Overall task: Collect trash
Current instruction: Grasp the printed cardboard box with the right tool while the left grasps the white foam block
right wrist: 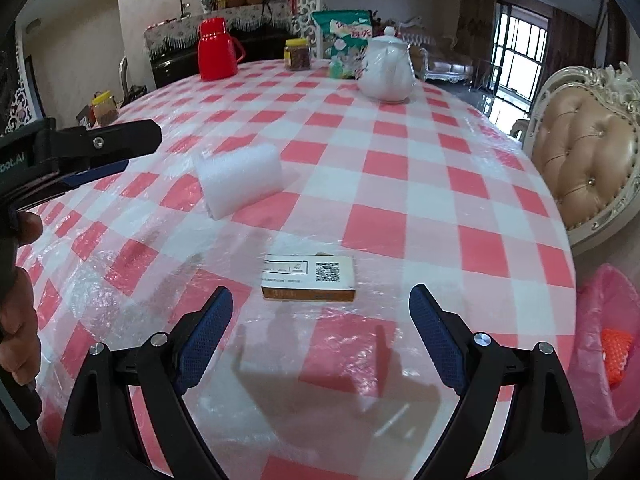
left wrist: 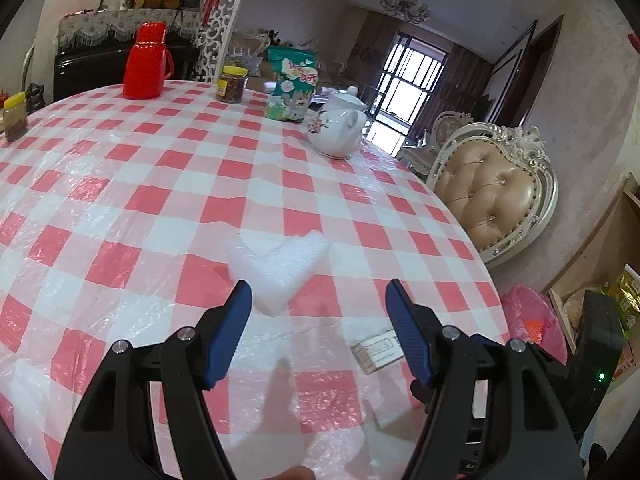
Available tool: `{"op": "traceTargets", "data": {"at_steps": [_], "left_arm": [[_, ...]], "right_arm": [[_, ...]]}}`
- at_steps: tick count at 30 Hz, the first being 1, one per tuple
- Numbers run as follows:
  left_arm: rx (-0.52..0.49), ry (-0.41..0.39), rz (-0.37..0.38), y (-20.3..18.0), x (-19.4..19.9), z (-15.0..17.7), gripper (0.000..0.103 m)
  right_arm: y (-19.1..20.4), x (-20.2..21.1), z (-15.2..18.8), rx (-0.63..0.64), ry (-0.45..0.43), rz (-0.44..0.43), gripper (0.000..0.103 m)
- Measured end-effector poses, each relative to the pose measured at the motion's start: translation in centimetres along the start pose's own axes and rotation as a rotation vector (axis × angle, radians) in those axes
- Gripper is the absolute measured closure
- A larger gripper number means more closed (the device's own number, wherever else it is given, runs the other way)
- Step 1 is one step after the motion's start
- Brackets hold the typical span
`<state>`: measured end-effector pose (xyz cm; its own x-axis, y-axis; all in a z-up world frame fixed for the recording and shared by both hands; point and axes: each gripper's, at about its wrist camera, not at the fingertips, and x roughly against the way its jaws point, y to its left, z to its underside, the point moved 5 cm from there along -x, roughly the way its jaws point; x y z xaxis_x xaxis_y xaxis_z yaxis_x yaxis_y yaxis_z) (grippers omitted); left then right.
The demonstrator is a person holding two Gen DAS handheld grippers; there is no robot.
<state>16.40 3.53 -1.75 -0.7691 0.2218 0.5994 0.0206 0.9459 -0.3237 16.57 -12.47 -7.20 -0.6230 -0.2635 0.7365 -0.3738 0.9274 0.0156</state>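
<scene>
left gripper [left wrist: 318, 300] jaws spread, empty; white foam piece [left wrist: 280, 266] just ahead, frame centre. right gripper [right wrist: 320, 306] jaws spread, empty; small box [right wrist: 308, 278] lower centre on checked table [right wrist: 400, 168]. pink-lined bin [right wrist: 608, 344] right edge, orange item inside. judgement: foam, box left to collect.

Glossy plastic tablecloth [right wrist: 400, 184], white foam [right wrist: 240, 180].

Both grippers, left [left wrist: 318, 292] and right [right wrist: 320, 298], have black arms, silver screws, blue textured pads; bare hand [right wrist: 16, 300], possibly gloveless.
</scene>
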Motion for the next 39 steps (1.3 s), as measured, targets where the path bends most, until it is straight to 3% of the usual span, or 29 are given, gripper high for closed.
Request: {"op": "traceTargets", "data": {"at_steps": [27, 34, 39], "left_arm": [[0.057, 0.031, -0.022, 2.8, -1.5, 0.6, 0.033], [0.056, 0.038, -0.033, 2.9, -1.8, 0.7, 0.033], [0.053, 0.048, -0.045, 3.0, -2.3, 0.8, 0.033]], "right_arm": [[0.5, -5.9, -0.5, -0.002, 0.140, -0.001, 0.019], [0.3, -6.1, -0.5, -0.014, 0.151, -0.024, 0.038], [0.3, -6.1, -0.4, -0.020, 0.145, -0.044, 0.038]]}}
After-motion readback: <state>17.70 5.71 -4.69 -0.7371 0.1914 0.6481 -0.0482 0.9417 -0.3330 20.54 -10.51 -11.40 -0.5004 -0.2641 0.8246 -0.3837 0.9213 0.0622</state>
